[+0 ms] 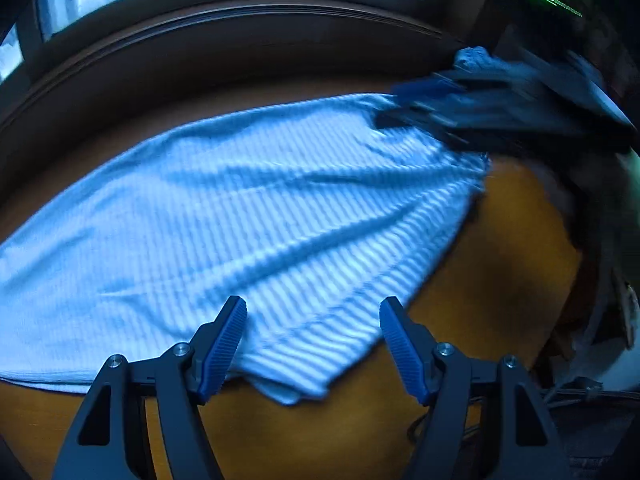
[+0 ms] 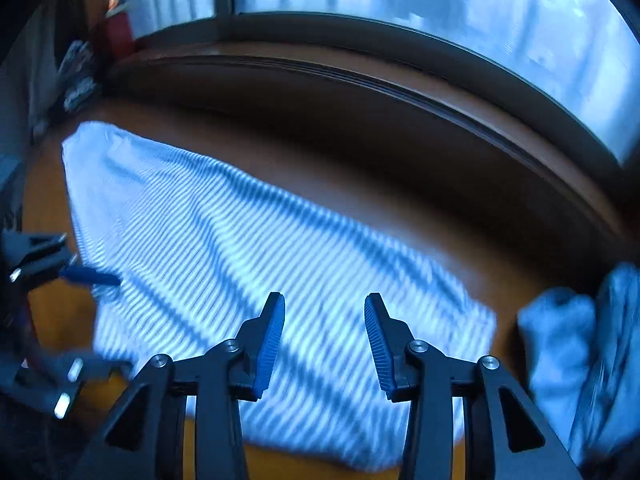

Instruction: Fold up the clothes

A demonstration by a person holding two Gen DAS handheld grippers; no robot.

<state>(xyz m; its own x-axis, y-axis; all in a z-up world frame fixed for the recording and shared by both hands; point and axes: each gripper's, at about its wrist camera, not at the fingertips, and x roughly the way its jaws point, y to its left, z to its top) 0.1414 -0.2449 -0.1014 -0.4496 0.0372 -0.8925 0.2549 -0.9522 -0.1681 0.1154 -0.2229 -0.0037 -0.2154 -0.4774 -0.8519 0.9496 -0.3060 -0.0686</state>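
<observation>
Two tools hang over a striped garment (image 1: 248, 208) spread on an orange-brown wooden tabletop (image 1: 500, 264). The garment is pale, with fine light-and-dark stripes, and lies mostly flat with long shallow creases running across it; at its near edge in the left wrist view a second layer of cloth peeks out beneath the hem, so it appears to be doubled over there.

The left tool (image 1: 312, 344) is released, its blue ribbed pads set wide apart, one on each side of the garment's near corner and holding nothing. Whether the pads touch the cloth cannot be told.

The right tool (image 2: 325, 344) is likewise released, blue pads parted, poised above the middle of the garment's near part with the stripes showing between them. From the left wrist view it appears as a blurred dark shape at the garment's far right corner, and whether it touches the cloth there is unclear. In the right wrist view the left tool appears at the left edge, a blue pad lying against the garment's side edge.

A crumpled pale blue cloth (image 2: 580, 352) sits just beside the garment on its right. Beyond the tabletop runs a dark wooden sill (image 2: 360, 92) below a bright window (image 2: 440, 4).
</observation>
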